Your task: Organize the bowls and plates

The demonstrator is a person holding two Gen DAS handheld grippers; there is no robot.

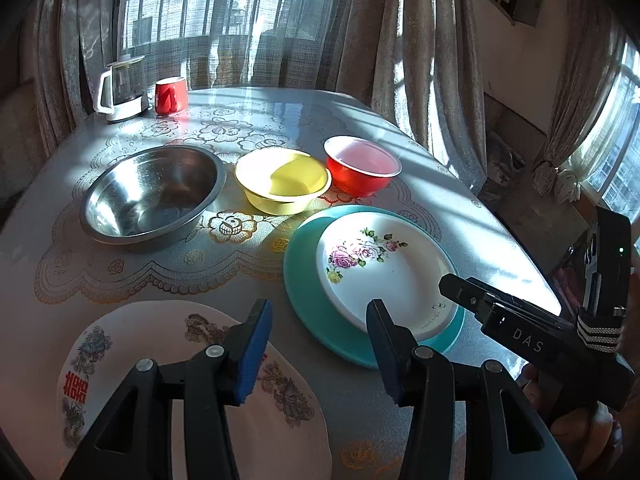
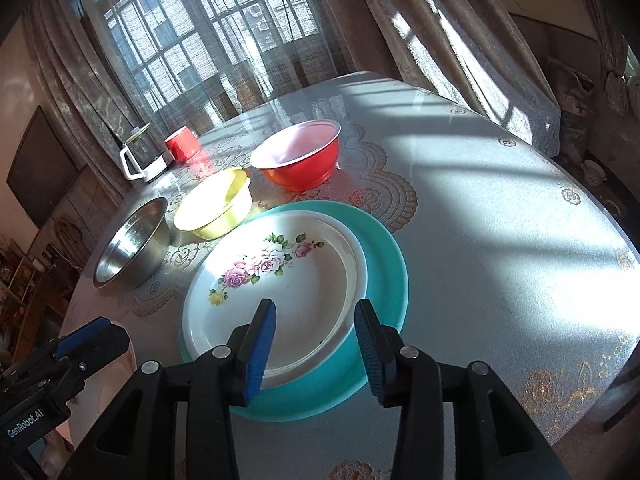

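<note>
A white plate with roses lies stacked on a teal plate. Behind them stand a steel bowl, a yellow bowl and a red bowl. A white oval plate with dragon print lies near the front left. My left gripper hovers open between the oval plate and the teal one, holding nothing. My right gripper hovers open above the near rim of the rose plate, empty; its jaw tip shows in the left wrist view.
A glass kettle with white handle and a red mug stand at the table's far left. Curtains and windows ring the round table with its lace-patterned cloth. Its right edge falls away toward the floor.
</note>
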